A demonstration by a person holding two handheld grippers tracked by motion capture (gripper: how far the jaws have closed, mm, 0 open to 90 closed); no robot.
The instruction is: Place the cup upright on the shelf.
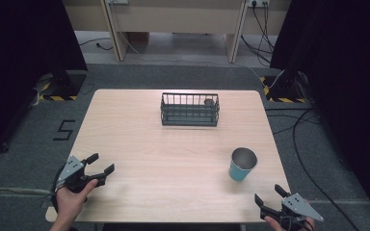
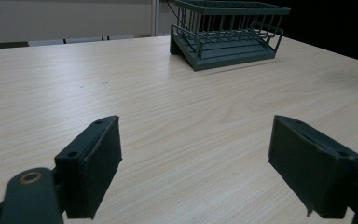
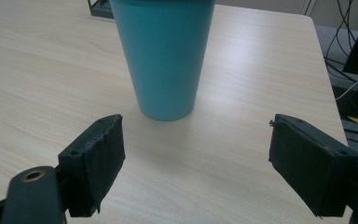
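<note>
A teal cup with a metallic inside stands upright on the right part of the wooden table. In the right gripper view the cup rises just beyond my open jaws. My right gripper hovers at the table's near right corner, open and empty. A dark wire basket sits at the far middle, with a small round object inside its right end. My left gripper is open over the near left corner; its view looks across bare wood toward the basket.
Black curtains flank the table on both sides. Cables trail over the grey floor to the right. A bench-like wooden frame stands behind the table. Bare wood lies between the basket and the near edge.
</note>
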